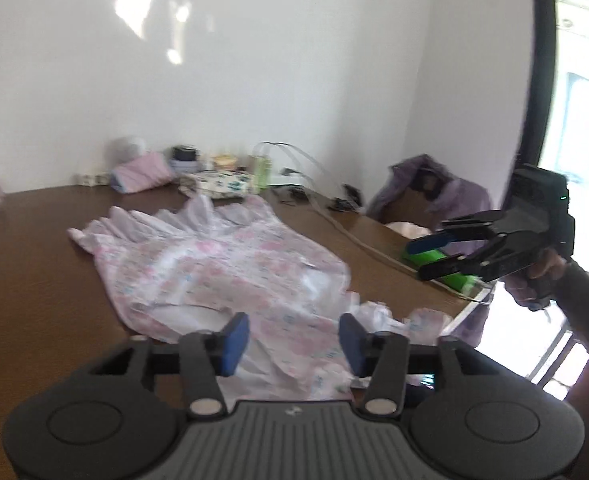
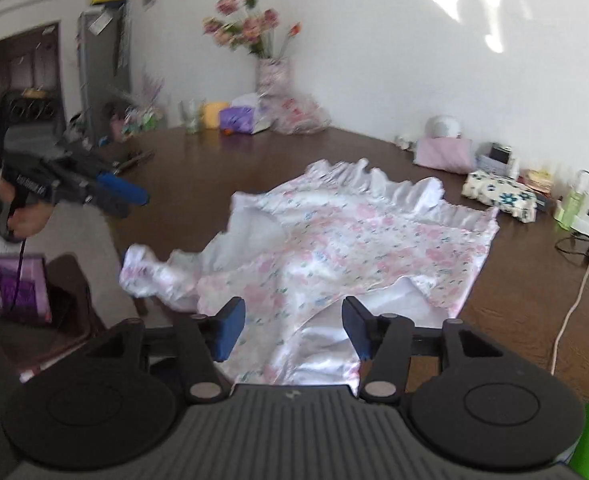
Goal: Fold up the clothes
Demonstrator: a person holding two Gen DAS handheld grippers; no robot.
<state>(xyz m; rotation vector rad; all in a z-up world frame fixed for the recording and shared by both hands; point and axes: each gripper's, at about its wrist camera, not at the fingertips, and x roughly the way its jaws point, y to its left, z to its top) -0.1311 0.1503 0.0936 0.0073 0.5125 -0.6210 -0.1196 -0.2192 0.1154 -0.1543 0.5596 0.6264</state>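
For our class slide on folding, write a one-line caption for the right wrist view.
Open right gripper above a floral garment spread on the brown table.

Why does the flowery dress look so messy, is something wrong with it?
Nothing is broken. The floral dress lies rumpled on the brown table, not yet folded flat. One frilly part is bunched up at the table's edge, and a corner is flipped over, showing its white inside.
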